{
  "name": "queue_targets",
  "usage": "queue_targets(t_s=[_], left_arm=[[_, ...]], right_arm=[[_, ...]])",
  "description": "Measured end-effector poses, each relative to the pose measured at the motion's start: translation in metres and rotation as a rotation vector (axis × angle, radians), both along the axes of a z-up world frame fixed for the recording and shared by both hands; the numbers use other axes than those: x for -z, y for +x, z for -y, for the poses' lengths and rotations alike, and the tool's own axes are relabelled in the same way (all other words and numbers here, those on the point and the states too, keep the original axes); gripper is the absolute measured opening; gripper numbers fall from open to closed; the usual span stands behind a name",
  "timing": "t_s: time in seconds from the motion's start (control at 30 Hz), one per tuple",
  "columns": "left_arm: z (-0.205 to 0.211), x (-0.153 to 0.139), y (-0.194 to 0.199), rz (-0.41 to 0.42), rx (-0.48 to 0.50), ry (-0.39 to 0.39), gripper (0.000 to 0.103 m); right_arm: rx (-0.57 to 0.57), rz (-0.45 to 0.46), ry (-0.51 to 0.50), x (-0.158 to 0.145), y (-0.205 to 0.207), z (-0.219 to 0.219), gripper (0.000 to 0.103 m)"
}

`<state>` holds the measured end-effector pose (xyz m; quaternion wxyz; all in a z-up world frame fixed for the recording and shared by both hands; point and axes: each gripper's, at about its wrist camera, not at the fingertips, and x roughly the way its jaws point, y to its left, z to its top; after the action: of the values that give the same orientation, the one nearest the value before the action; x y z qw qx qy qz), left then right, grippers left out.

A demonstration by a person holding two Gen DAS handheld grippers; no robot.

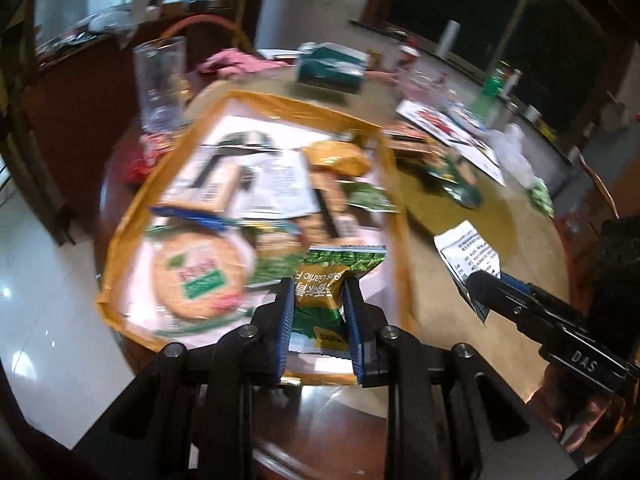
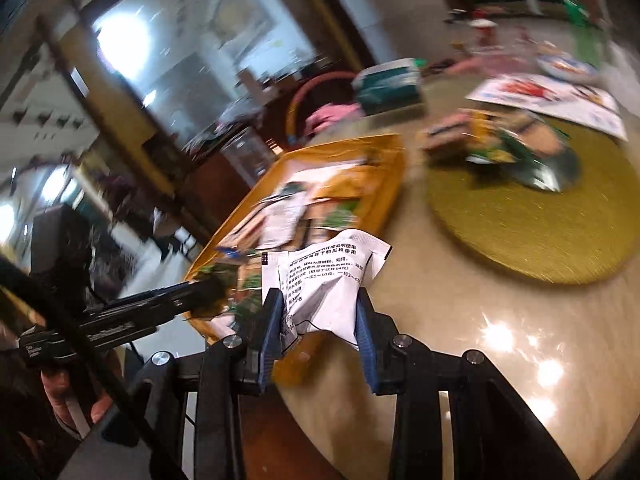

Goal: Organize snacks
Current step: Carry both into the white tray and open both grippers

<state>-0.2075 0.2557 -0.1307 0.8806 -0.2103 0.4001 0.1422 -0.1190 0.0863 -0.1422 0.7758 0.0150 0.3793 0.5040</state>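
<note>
A green snack packet (image 1: 320, 300) was pinched between the closed fingers of the left gripper (image 1: 320, 312) and held above the near end of the yellow tray (image 1: 400, 216), in which a round cracker pack (image 1: 196, 276) and other snacks lay. A white sachet (image 2: 324, 284) was clamped by the right gripper (image 2: 320, 320) over the table (image 2: 480, 340), just beside the tray's near corner, with more snacks piled on the round green mat (image 2: 520, 232).

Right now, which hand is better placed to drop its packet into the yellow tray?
Left, probably. Its green snack packet already hangs over the yellow tray, while the right gripper's white packet is beside the tray's edge, over the table.
</note>
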Motion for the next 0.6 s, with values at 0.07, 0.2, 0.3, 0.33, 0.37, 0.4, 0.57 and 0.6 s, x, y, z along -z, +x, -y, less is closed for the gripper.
queue_targets(t_s=[0.07, 0.2, 0.3, 0.33, 0.37, 0.4, 0.57, 0.6], left_arm=[[-0.011, 0.003, -0.001, 0.004, -0.022, -0.018, 0.026], [-0.021, 0.008, -0.002, -0.002, -0.041, -0.025, 0.026], [-0.024, 0.012, 0.0, -0.008, -0.053, -0.016, 0.026], [-0.025, 0.012, 0.001, -0.008, -0.058, -0.003, 0.026], [-0.026, 0.013, 0.001, -0.011, -0.06, 0.001, 0.026], [-0.027, 0.014, 0.002, -0.017, -0.061, 0.001, 0.026], [-0.034, 0.023, 0.005, -0.043, -0.085, -0.011, 0.031], [-0.035, 0.023, 0.005, -0.046, -0.091, -0.02, 0.035]], right_arm=[[-0.019, 0.002, -0.02, 0.0, 0.002, -0.02, 0.035], [-0.024, -0.025, -0.049, 0.004, 0.013, -0.053, 0.035], [-0.018, -0.017, -0.075, 0.01, 0.013, -0.065, 0.035], [-0.022, -0.022, -0.085, 0.013, 0.013, -0.07, 0.035], [-0.026, -0.022, -0.093, 0.016, 0.011, -0.074, 0.035], [-0.027, -0.016, -0.102, 0.017, 0.01, -0.076, 0.035], [-0.02, 0.016, -0.134, 0.022, 0.005, -0.085, 0.053], [-0.021, 0.001, -0.134, 0.022, 0.005, -0.084, 0.053]])
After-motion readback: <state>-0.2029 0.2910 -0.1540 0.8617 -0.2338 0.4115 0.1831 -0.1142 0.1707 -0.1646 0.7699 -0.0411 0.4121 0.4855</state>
